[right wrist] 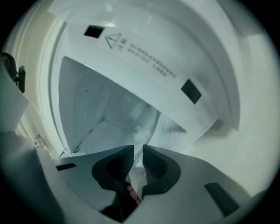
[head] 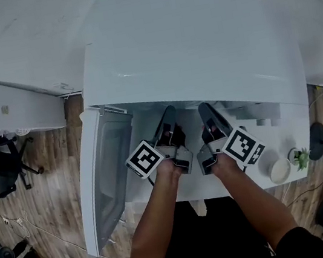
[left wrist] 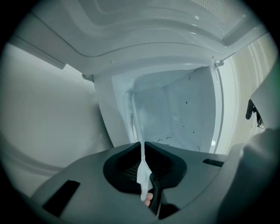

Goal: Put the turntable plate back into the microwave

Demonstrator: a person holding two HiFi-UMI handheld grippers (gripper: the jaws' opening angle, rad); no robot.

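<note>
Clamping the plate [left wrist: 142, 173] rim, jaws closed on it, left gripper [head: 170, 117] and right gripper [head: 206, 113] sit side by side, likely steadying it into the microwave [head: 184, 42].

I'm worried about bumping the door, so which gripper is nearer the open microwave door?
The left gripper. The open door stands just off its outer side, while the right gripper is beyond it, farther from the door.

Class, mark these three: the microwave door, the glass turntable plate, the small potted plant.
microwave door [head: 105, 177]: head view, inner window panel.
glass turntable plate [left wrist: 142, 173]: left gripper view, rim between jaws.
small potted plant [head: 301, 158]: head view, leaves.
</note>
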